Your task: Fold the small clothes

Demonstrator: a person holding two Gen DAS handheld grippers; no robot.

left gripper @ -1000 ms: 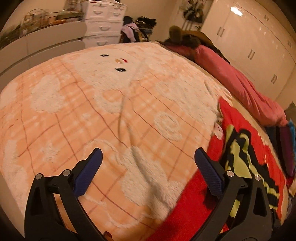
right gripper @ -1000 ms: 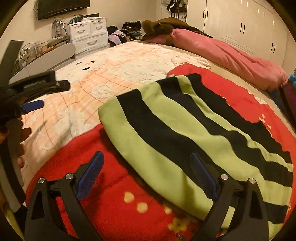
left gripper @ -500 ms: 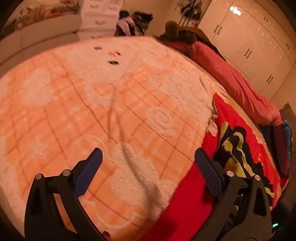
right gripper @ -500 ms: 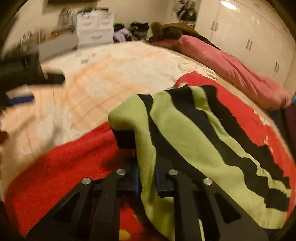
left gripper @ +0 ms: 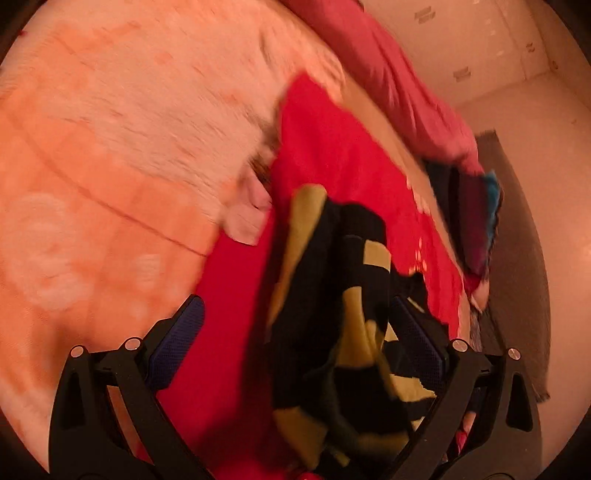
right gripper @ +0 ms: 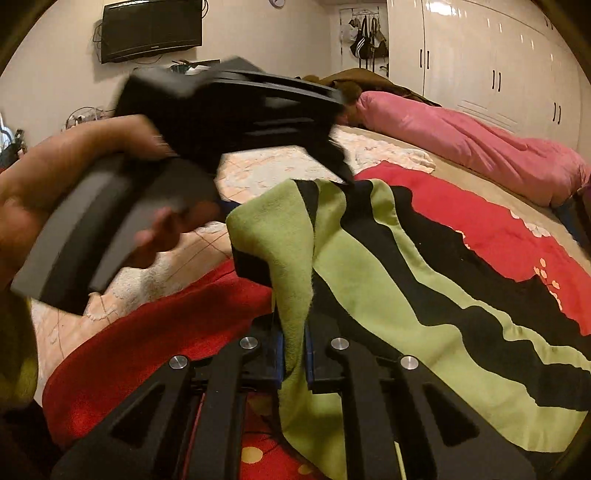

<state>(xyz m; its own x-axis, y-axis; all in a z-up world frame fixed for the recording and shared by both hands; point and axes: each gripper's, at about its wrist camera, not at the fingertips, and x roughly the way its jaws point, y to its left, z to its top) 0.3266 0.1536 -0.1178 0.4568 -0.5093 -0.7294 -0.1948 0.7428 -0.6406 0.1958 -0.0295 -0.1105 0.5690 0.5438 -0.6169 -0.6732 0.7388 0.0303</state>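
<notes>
A green and black striped garment point(right gripper: 399, 280) lies on a red blanket point(right gripper: 480, 206) on the bed. My right gripper point(right gripper: 293, 354) is shut on the garment's near edge and lifts a fold of it. My left gripper point(left gripper: 295, 339) is open, with the bunched garment point(left gripper: 343, 314) between its blue pads point(left gripper: 177, 339). In the right wrist view the left gripper point(right gripper: 332, 147), blurred, hangs over the garment's far raised corner, held by a hand point(right gripper: 74, 177).
An orange and white fleece blanket point(left gripper: 110, 147) covers the left of the bed. A pink duvet point(right gripper: 461, 140) lies along the far side. White wardrobes point(right gripper: 498, 62) and a wall TV point(right gripper: 151, 29) stand behind. Dark cushions point(left gripper: 476, 214) sit at the bed's right edge.
My right gripper closed on the garment's edge and lifted it. My left gripper swung right from over the orange blanket to straddle the garment, still open.
</notes>
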